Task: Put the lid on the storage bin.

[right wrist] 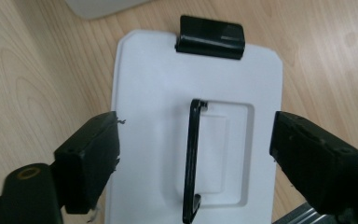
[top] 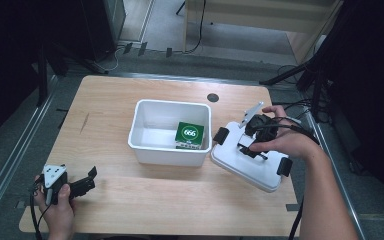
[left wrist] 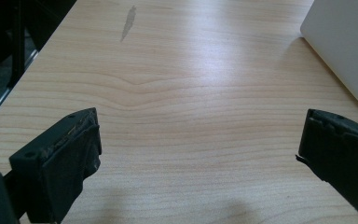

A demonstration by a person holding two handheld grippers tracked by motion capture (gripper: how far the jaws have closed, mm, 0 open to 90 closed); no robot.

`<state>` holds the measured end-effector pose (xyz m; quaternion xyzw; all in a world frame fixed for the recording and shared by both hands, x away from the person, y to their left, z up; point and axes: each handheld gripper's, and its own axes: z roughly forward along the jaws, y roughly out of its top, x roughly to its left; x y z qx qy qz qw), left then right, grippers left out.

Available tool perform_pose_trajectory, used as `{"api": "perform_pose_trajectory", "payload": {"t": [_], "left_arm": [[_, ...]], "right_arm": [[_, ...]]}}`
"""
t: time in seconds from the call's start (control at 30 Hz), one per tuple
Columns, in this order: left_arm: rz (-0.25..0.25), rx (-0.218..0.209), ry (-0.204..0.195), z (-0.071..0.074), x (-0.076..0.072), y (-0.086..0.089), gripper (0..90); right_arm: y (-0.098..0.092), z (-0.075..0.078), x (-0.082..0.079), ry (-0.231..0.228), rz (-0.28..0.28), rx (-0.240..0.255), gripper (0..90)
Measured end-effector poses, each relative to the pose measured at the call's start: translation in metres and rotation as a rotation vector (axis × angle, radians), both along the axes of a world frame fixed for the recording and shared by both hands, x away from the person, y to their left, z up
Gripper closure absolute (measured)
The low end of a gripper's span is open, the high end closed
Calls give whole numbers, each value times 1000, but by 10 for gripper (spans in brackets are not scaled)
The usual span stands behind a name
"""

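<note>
A white lid (top: 250, 167) with black end clips lies flat on the table, right of a white bin (top: 145, 150). A green box (top: 189, 134) with a round white "666" label sits inside the bin. My right gripper (top: 252, 145) hovers over the lid. In the right gripper view its jaws (right wrist: 196, 126) stand open on either side of the lid's (right wrist: 154, 84) black handle (right wrist: 192, 158), apart from it. My left gripper (top: 87, 180) rests open at the table's front left, with bare wood between its jaws (left wrist: 200, 130).
A black clip (right wrist: 210, 37) sits on the lid's far end. The bin's corner (left wrist: 349, 42) shows at the upper right of the left gripper view. A round black grommet (top: 212, 97) lies behind the bin. Cables trail off the table's right edge.
</note>
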<state>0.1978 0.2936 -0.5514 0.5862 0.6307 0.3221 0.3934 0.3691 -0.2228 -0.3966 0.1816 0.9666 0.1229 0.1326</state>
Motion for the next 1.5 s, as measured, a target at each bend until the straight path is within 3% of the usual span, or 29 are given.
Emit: {"api": "perform_pose_trajectory", "payload": {"t": [0.17, 0.23, 0.3, 0.5, 0.53, 0.57, 0.63, 0.83, 0.97, 1.0, 1.07, 1.13, 1.23, 1.3, 1.5], "left_arm": [[-1, -6, 2, 0, 0, 0, 0], [-1, -6, 2, 0, 0, 0, 0], [-1, -6, 2, 0, 0, 0, 0], [-1, -5, 2, 0, 0, 0, 0], [-2, -5, 3, 0, 0, 0, 0], [-2, -5, 3, 0, 0, 0, 0], [-1, -3, 2, 0, 0, 0, 0], [-2, -1, 0, 0, 0, 0, 0], [-2, -1, 1, 0, 0, 0, 0], [-2, -1, 1, 0, 0, 0, 0], [-1, -2, 0, 0, 0, 0, 0], [0, -4, 0, 0, 0, 0, 0], [-2, -1, 1, 0, 0, 0, 0], [-1, -2, 1, 0, 0, 0, 0], [-2, 0, 1, 0, 0, 0, 0]], "right_arm": [[-8, -7, -1, 20, -12, -11, 222], [-13, -13, -2, 35, -23, -9, 298], [-16, -18, -2, 61, -30, -14, 316], [-25, -33, 1, 70, -73, -43, 428], [-28, -37, 1, 80, -86, -39, 497], [-28, -37, 1, 80, -86, -39, 497], [-31, -42, 4, 68, -110, -37, 597], [-31, -52, 4, 31, -121, -71, 668], [-31, -60, 5, 52, -120, -107, 753], [-32, -63, 8, 86, -136, -103, 797], [-31, -65, 9, 80, -147, -89, 816], [-31, -65, 9, 27, -148, -115, 838], [-31, -65, 10, 9, -137, -118, 846], [-30, -66, 8, -5, -93, -138, 848], [-28, -66, 3, -27, -39, -158, 851]]}}
